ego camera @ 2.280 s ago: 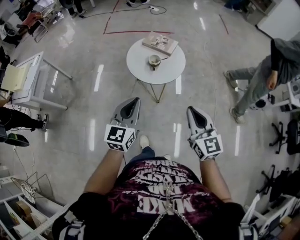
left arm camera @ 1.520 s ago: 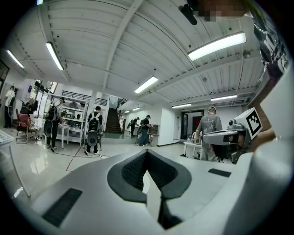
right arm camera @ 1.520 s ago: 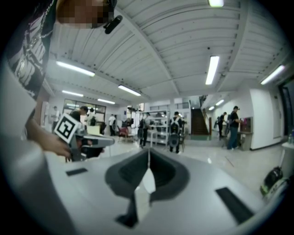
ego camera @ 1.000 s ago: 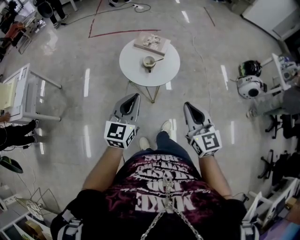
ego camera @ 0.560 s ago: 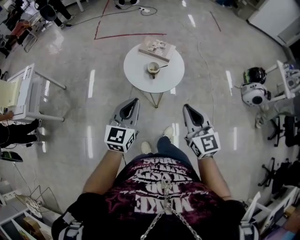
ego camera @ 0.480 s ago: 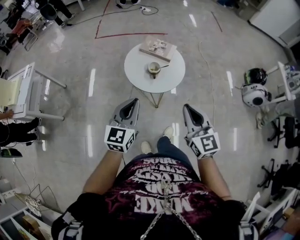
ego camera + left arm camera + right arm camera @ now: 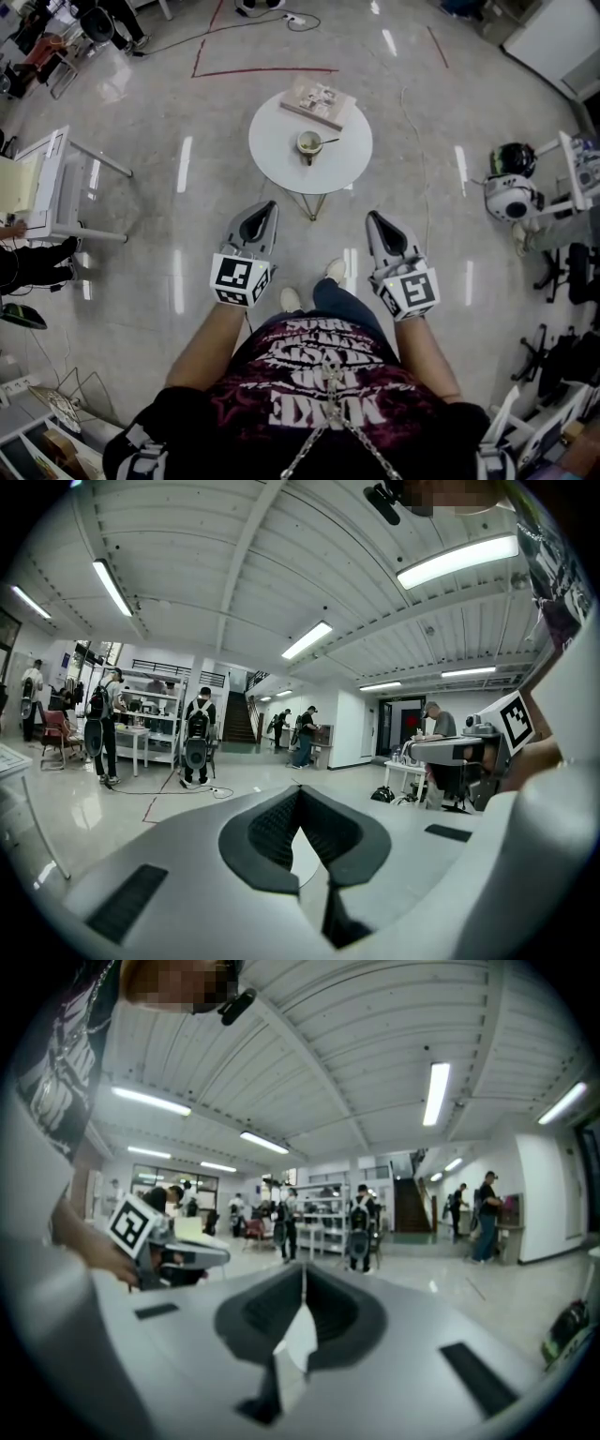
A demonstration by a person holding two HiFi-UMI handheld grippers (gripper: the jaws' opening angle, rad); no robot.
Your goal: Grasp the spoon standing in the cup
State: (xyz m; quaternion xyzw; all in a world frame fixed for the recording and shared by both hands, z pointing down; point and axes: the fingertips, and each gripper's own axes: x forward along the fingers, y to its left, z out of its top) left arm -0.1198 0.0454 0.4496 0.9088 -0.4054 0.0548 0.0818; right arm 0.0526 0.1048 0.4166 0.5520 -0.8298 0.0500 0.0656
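A round white table [image 7: 281, 155] stands on the shiny floor ahead of me. On it is a pale cup [image 7: 308, 143] with a spoon [image 7: 328, 142] in it, the handle leaning out to the right. A book [image 7: 320, 101] lies behind the cup. My left gripper [image 7: 270, 204] and right gripper [image 7: 372, 216] are held side by side in front of my body, well short of the table, pointing towards it. In the left gripper view the left gripper [image 7: 298, 789] has its jaws meeting at the tip, empty. The right gripper [image 7: 304, 1265] looks the same.
A white desk [image 7: 56, 183] stands at the left. A black-and-white machine [image 7: 511, 183] and office chairs [image 7: 572, 272] are at the right. Red tape [image 7: 262, 70] and a cable [image 7: 187, 37] lie on the floor beyond the table. Several people stand far off.
The table with the cup has come slightly lower in the head view, nearer to me. Both grippers stay shut and keep their places in front of my body.
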